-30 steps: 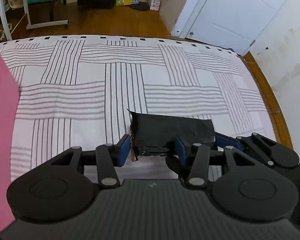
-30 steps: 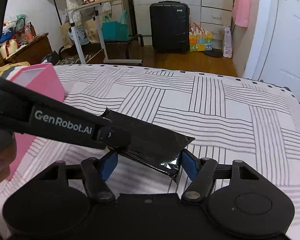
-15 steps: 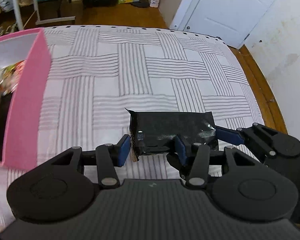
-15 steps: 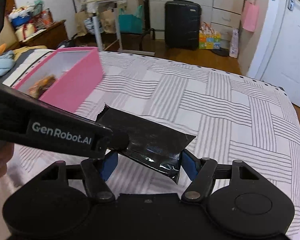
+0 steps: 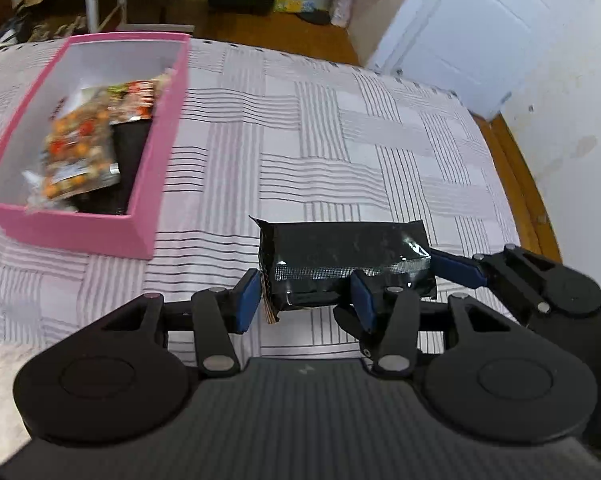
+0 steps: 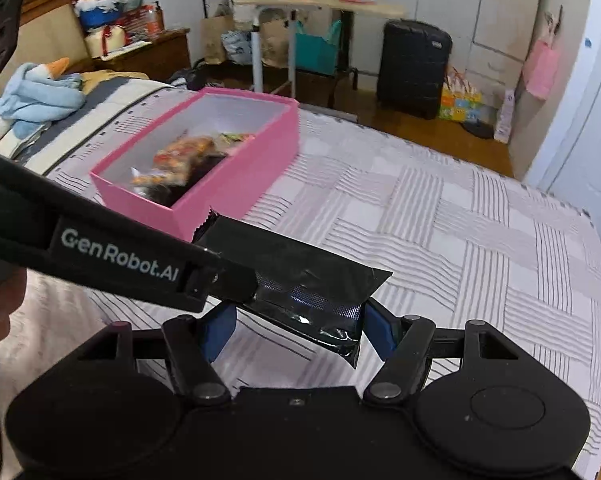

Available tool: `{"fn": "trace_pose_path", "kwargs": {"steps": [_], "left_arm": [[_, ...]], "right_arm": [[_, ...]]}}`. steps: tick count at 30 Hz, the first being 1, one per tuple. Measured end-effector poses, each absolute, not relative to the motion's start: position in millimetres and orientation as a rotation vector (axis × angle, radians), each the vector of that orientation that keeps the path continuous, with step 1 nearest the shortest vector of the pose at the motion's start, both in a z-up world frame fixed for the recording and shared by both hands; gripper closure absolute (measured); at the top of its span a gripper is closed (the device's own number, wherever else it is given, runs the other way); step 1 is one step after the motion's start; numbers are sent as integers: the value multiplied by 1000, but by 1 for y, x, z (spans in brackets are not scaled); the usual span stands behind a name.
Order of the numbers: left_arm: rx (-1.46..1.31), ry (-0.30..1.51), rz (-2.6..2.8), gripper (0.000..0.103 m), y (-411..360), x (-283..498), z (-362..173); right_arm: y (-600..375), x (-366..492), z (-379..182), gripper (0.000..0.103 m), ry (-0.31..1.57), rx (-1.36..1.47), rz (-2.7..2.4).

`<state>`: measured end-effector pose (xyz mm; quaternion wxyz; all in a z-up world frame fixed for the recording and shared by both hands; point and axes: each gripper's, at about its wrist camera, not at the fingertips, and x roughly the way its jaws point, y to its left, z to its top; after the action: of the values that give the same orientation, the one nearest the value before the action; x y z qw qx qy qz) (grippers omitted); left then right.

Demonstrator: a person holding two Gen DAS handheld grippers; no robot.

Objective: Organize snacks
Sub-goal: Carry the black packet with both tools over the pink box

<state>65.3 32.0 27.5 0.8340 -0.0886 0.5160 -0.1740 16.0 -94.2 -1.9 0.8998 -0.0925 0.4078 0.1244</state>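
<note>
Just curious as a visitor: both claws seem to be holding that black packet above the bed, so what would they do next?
Probably carry the black packet leftward over the pink box and lower it in: both claws grip it, and other snacks already lie there.

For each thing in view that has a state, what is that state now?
Black foil snack packet: lifted above the bed, held by both tongs.
Pink rectangular box: open, without lid, snack bags inside.
Left tongs: shut on the packet.
Right tongs: shut on the packet.
</note>
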Motion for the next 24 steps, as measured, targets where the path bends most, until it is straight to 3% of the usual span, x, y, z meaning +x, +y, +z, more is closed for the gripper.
{"fn": "trace_pose_path", "kwargs": {"steps": [15,24], "left_arm": [[-230,940,-216,56,132,117,63],[-298,899,-168,55,190,198,37]], "right_arm": [[-18,94,18,30,679,-151,417],[19,185,-3,30,648,-153,485]]}}
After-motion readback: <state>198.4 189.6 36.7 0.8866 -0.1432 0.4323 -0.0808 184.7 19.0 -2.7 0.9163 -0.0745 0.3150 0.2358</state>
